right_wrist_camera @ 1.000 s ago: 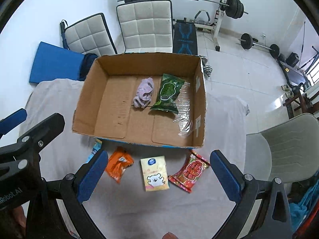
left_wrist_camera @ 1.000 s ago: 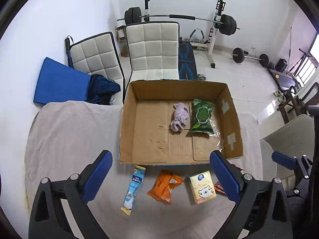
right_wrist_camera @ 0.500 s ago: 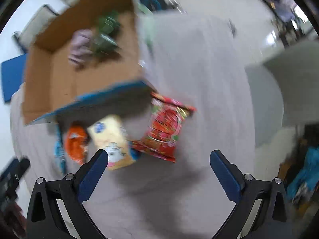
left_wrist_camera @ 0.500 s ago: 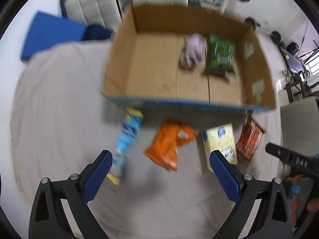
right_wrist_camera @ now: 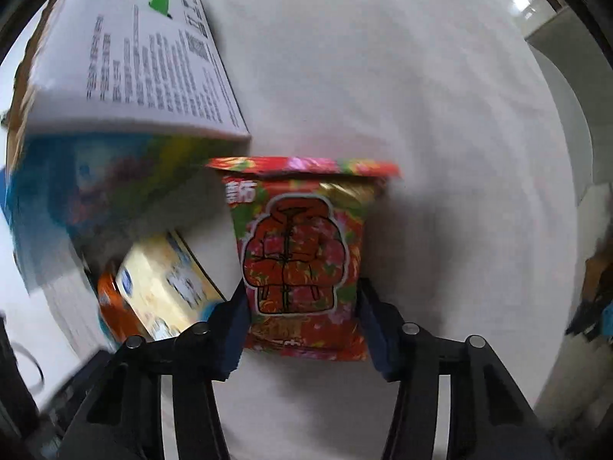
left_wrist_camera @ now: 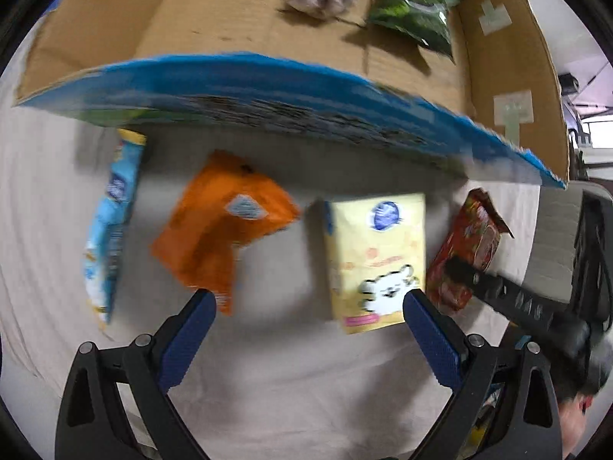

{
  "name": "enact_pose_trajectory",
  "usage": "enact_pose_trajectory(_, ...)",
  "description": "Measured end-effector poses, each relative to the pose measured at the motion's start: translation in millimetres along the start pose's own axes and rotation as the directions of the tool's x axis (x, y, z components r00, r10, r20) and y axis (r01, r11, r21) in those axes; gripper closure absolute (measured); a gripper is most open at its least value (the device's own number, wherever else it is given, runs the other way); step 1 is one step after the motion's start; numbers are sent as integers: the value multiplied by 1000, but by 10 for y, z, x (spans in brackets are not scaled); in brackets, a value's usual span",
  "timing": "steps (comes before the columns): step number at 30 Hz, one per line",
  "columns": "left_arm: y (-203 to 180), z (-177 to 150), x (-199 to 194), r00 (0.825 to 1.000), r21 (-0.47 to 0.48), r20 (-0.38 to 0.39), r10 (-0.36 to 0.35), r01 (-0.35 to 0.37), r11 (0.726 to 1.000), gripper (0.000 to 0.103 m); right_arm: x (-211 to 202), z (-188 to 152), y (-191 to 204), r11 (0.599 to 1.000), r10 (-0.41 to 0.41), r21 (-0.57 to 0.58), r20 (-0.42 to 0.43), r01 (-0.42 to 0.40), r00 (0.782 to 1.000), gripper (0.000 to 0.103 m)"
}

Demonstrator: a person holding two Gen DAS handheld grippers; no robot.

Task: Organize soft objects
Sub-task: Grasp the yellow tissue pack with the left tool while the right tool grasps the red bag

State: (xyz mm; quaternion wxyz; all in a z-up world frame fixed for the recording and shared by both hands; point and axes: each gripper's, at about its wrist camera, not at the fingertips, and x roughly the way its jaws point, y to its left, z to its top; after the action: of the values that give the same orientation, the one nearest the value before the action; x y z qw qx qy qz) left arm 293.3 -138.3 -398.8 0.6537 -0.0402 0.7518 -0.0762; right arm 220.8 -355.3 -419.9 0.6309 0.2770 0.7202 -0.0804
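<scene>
Right tongs (right_wrist_camera: 302, 318) narrowed around red packet (right_wrist_camera: 302, 253), blue pads touching both sides, packet flat on cloth-covered bench (right_wrist_camera: 440, 115). Left tongs (left_wrist_camera: 306, 306) spread wide, holding nothing, above orange pouch (left_wrist_camera: 218, 226) and yellow pack (left_wrist_camera: 377, 257). Beyond, cardboard box (left_wrist_camera: 268, 88) with green bag (left_wrist_camera: 415, 15).

Left claw (left_wrist_camera: 308, 308): black plastic frame, triangular cutouts in the arms, round silver screws at the pivots, blue ribbed finger pads (left_wrist_camera: 187, 339). Right claw (right_wrist_camera: 304, 318): same black frame, silver screws, dark blue pads (right_wrist_camera: 233, 331). Lower left of the right wrist view, black housing, blurred.
</scene>
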Motion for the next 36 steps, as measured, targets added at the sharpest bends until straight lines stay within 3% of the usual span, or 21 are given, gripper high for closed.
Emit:
enact_pose_trajectory(5,-298,39,252,999,37,-37,18,-17,999,3,-50,-135,-224,991,-123,-55,10,124,992,49)
enact_pose_trajectory(9,-535,95,464,997,79,-45,64,-61,995,4,-37,-178,-257,987,-145,-76,2,144,990,49)
enact_pose_trajectory(10,-551,81,500,996,94,-39,77,-73,993,8,-19,-175,-245,986,-152,-76,-9,151,988,48)
enact_pose_trajectory(11,-587,70,556,994,115,-39,100,-95,989,29,9,-175,-221,986,-153,-73,-17,152,988,48)
enact_pose_trajectory(12,-598,55,585,994,124,-44,102,-96,988,39,27,-172,-219,987,-148,-66,-23,146,989,48)
enact_pose_trajectory(19,-453,-363,586,986,163,-22,163,-158,974,42,103,-289,-197,988,-128,-93,-59,122,990,50)
enact_pose_trajectory(25,-183,-883,667,979,158,-40,201,-192,968,42,278,-671,-100,973,-171,-174,-100,152,980,50)
enact_pose_trajectory(36,-81,-1000,820,982,130,-19,190,-186,974,42,453,-764,105,956,-249,-160,-12,244,968,52)
